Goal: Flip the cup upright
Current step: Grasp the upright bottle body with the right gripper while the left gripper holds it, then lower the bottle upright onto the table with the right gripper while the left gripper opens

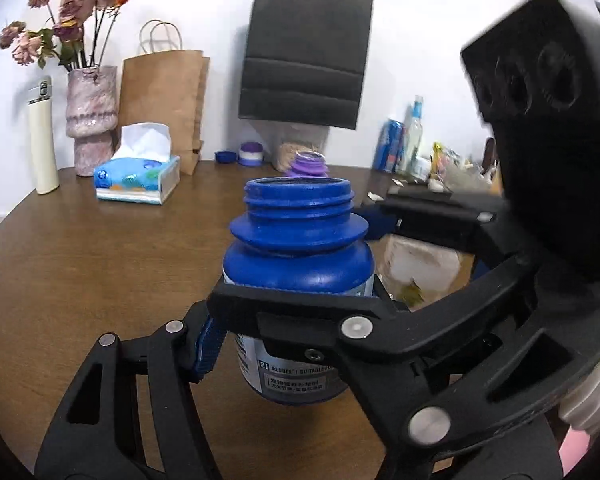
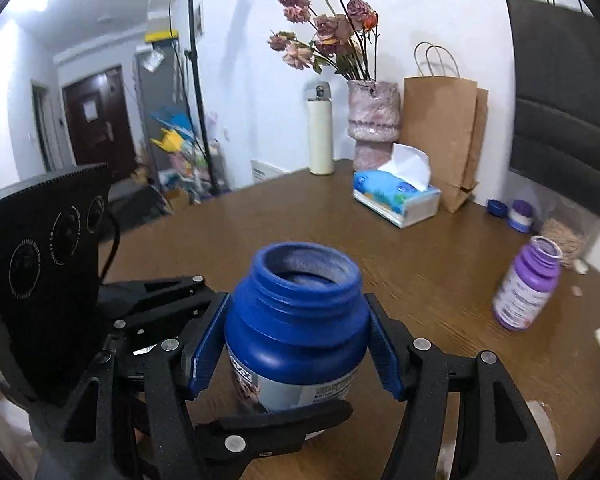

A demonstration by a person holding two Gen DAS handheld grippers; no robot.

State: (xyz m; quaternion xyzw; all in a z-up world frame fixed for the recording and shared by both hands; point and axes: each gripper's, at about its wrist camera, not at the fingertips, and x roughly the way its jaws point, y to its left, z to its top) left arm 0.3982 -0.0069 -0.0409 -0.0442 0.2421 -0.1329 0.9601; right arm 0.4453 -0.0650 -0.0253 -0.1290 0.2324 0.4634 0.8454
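The cup is a blue plastic jar [image 1: 298,256] with an open threaded mouth, standing upright with the mouth up; it also shows in the right wrist view [image 2: 296,320]. My right gripper [image 2: 296,344] has its blue pads [image 2: 210,344] against both sides of the jar. In the left wrist view my left gripper [image 1: 296,320] is crossed by the right gripper's black finger [image 1: 300,308], which lies across the jar's front. One blue left pad [image 1: 210,344] touches the jar's side; the other is hidden.
A purple open jar [image 2: 526,284] stands to the right on the brown table [image 2: 400,264]. At the back are a tissue box [image 2: 396,198], vase of dried flowers [image 2: 374,120], white flask [image 2: 320,132], paper bags [image 2: 444,132], two lids [image 2: 520,216] and cans and bottles [image 1: 400,136].
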